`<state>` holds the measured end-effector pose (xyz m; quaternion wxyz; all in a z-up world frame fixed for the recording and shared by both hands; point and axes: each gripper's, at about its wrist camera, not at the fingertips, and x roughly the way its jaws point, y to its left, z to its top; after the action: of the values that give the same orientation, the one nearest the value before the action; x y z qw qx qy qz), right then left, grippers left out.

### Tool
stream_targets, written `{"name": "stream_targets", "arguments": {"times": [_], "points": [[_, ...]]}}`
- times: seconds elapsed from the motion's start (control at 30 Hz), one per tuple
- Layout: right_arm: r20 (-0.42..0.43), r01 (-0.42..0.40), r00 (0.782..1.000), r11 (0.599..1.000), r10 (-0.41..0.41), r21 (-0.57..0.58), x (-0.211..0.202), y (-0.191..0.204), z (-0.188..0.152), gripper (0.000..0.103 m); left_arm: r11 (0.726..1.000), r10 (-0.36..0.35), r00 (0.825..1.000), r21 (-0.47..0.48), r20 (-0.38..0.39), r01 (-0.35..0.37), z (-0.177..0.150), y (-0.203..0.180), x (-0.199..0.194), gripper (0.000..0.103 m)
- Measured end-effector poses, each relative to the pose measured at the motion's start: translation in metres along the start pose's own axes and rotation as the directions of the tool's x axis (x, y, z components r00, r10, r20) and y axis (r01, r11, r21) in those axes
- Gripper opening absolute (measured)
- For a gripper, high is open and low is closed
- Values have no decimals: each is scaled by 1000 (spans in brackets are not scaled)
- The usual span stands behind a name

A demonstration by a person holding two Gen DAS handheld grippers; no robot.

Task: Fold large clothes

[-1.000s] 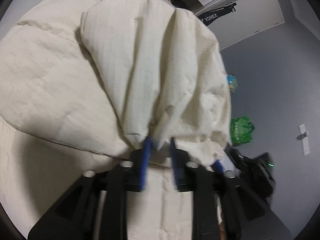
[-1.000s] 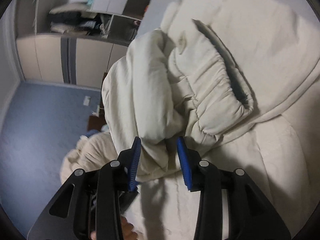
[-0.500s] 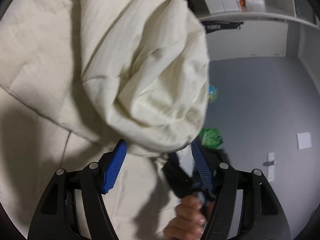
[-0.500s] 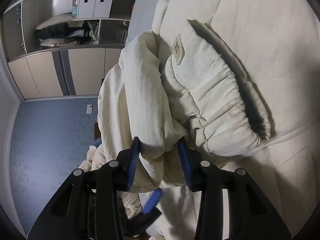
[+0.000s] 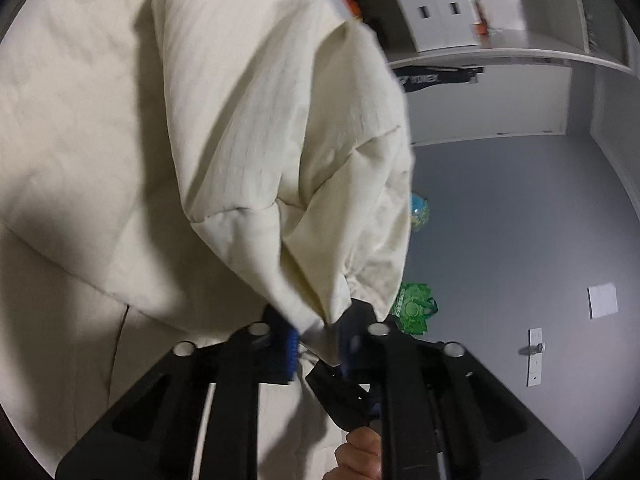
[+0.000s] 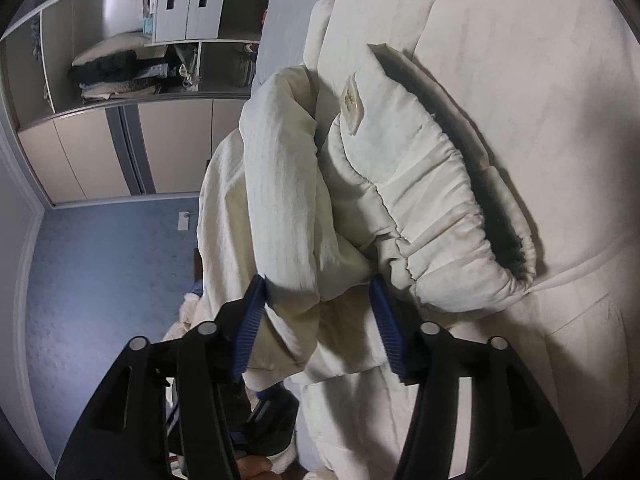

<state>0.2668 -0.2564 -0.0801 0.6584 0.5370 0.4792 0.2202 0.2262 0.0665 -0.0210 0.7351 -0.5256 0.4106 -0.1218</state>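
A big cream padded garment lies over the bed in both views. In the left wrist view my left gripper [image 5: 318, 344] is shut on a bunched fold of the garment [image 5: 280, 152], which hangs up and away from the blue pads. In the right wrist view my right gripper [image 6: 320, 320] stands open around a thick sleeve-like roll of the same garment [image 6: 288, 208]; the fabric fills the gap between the blue pads. An elastic gathered cuff or hem [image 6: 452, 240] lies just right of the right finger.
The cream bed cover [image 5: 60, 140] spreads left and below. Grey floor [image 5: 520, 240] lies to the right with a green bag [image 5: 416, 308]. Wardrobe shelves [image 6: 132, 72] and blue carpet [image 6: 100, 280] sit left of the right gripper.
My left gripper, open half a second ago, has closed on the garment fold. My right gripper has widened around the roll it was pinching.
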Motion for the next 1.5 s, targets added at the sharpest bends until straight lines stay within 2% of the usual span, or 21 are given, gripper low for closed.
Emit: {"name": "stream_targets", "arguments": {"times": [0.13, 0.17, 0.2, 0.3, 0.43, 0.5, 0.57, 0.63, 0.77, 0.83, 0.97, 1.03, 1.1, 1.23, 1.3, 1.4, 1.47, 1.5], "points": [[-10, 15, 1000, 1000, -15, 8, 8, 4, 5, 53, 999, -3, 999, 49, 39, 1, -3, -8, -13, 9], [-1, 13, 1000, 1000, -13, 7, 10, 5, 8, 45, 998, 0, 999, 65, 43, -3, -4, -10, -15, 9], [8, 11, 1000, 1000, -11, -2, 10, 8, 9, 28, 996, 6, 999, 84, 48, -10, -5, -12, -16, 9], [37, 18, 999, 997, -15, -80, 11, 26, 15, 16, 988, 25, 999, 152, 48, -32, -11, -17, -20, 8], [86, 48, 996, 973, -29, -228, 8, 64, 22, 14, 979, 31, 999, 203, 30, -36, -20, -23, -13, 8], [116, 81, 992, 939, -44, -334, 8, 86, 23, 14, 976, 31, 999, 216, 27, -36, -24, -26, -8, 8], [165, 159, 982, 862, -89, -481, 11, 102, 17, 14, 971, 53, 998, 232, 25, -57, -26, -27, -2, 8], [178, 187, 978, 838, -110, -513, 9, 91, 14, 14, 967, 89, 996, 239, 9, -89, -28, -23, 8, 8], [183, 226, 969, 884, -163, -409, -5, 31, 18, 14, 966, 150, 987, 218, -49, -136, -34, 0, 34, 8], [184, 216, 971, 893, -154, -395, -13, 13, 13, 14, 967, 168, 984, 205, -64, -151, -37, 10, 41, 10], [167, 220, 972, 885, -164, -411, -14, 16, 10, 15, 970, 159, 986, 195, -49, -146, -39, 22, 40, 20], [166, 242, 968, 874, -189, -421, -16, 22, 11, 22, 973, 144, 989, 190, -46, -132, -38, 26, 37, 26], [204, 286, 955, 854, -216, -435, -23, 32, 9, 30, 973, 137, 990, 192, -39, -128, -37, 26, 34, 32], [300, 331, 932, 814, -203, -478, -36, 58, -3, 32, 967, 137, 991, 218, -9, -132, -38, 26, 20, 44], [313, 339, 930, 784, -194, -520, -35, 75, -9, 32, 963, 135, 991, 237, -1, -131, -36, 21, 14, 46], [302, 368, 927, 687, -221, -627, -18, 104, -22, 32, 955, 124, 992, 269, 12, -123, -30, 12, 1, 47], [287, 372, 928, 636, -238, -676, -7, 116, -28, 33, 943, 127, 992, 306, 25, -128, -30, 3, -10, 47], [273, 370, 929, 607, -250, -703, 2, 124, -32, 39, 934, 129, 991, 329, 42, -136, -29, -4, -17, 47]]}}
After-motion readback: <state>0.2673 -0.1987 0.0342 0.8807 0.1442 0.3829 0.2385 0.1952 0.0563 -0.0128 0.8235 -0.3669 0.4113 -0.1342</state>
